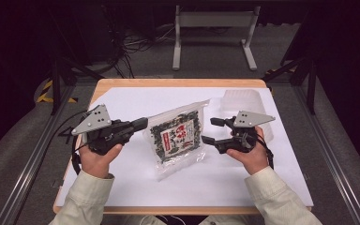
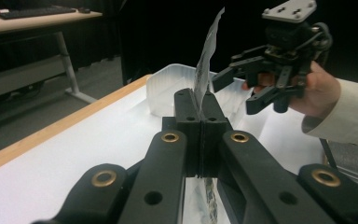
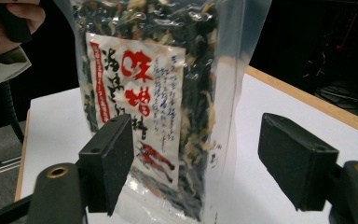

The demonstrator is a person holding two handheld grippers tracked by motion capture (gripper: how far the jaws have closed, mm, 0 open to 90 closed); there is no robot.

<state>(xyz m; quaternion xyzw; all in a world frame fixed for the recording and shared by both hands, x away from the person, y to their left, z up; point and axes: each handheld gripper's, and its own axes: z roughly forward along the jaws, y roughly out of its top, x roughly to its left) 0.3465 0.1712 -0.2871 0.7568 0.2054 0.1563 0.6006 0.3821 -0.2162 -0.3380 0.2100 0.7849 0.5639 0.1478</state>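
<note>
My left tongs (image 1: pixel 140 124) pinch the bag's (image 1: pixel 177 136) edge so it hangs mid-table; right tongs (image 1: pixel 214 131) gape beside it, ready to take its other side.

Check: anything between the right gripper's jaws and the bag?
Nothing. In the right gripper view the right gripper stands open facing the bag, just air between them.

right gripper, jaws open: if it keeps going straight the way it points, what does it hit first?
Most likely the clear packet: the right gripper points at its labelled face. How far off it is, I cannot tell.
</note>
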